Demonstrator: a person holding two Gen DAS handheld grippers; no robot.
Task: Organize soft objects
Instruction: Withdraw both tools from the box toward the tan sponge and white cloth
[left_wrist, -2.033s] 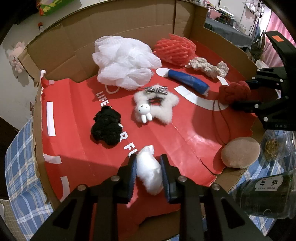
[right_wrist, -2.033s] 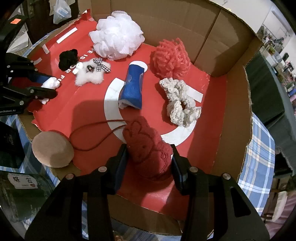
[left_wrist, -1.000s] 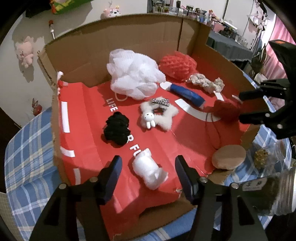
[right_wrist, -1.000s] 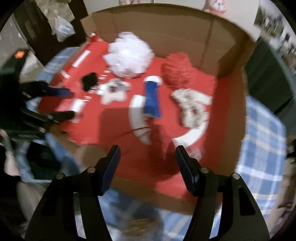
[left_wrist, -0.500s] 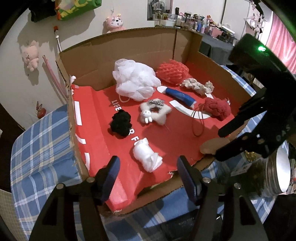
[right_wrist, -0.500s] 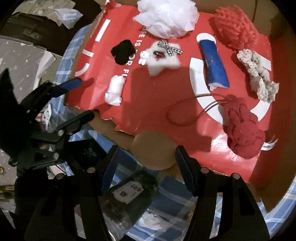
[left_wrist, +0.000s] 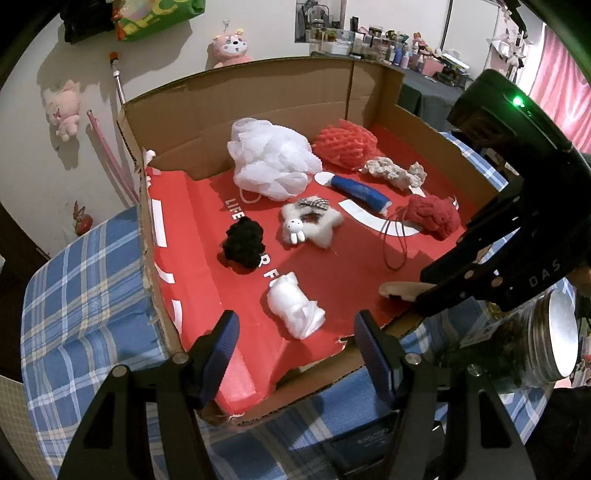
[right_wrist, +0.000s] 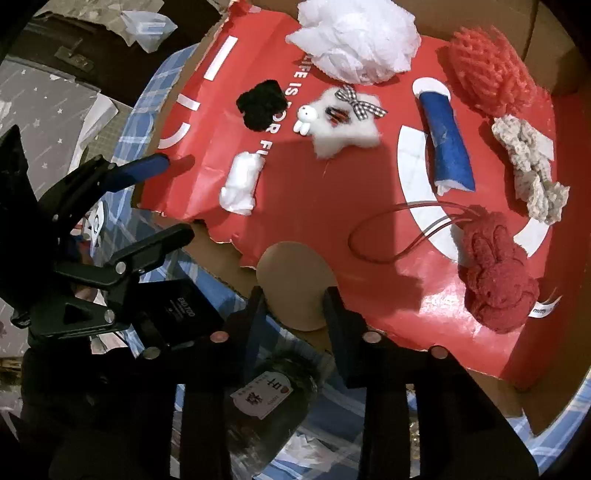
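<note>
1. Lying at the torn front edge of the cardboard box (left_wrist: 258, 99), a tan round pad (right_wrist: 295, 284) is flanked by the right gripper (right_wrist: 293, 302), whose jaws have just been closing.
2. The pad is seen between the two fingers, close to both; whether the pads press on it cannot be told.
3. The left gripper (left_wrist: 295, 343) is held above the box's front left corner with its jaws spread and nothing between them.
4. A small white wad (left_wrist: 293, 310) is found on the red liner just inside the front edge of the box.
5. A black pompom (left_wrist: 243, 242) and a white star-shaped plush (left_wrist: 314, 225) with a tiny rabbit are placed near the box's middle.
6. A white mesh puff (left_wrist: 271, 164) and a red-orange net ball (left_wrist: 345, 144) are set against the box's back wall.
7. A blue tube (right_wrist: 448, 142) and a beige crocheted scrunchie (right_wrist: 530, 168) are laid toward the box's right side.
8. A dark red knitted bunny (right_wrist: 493, 280) with a cord loop is seen near the box's front right.
9. A glass jar (left_wrist: 532, 347) is laid outside the box on the blue plaid cloth (left_wrist: 85, 295).
</note>
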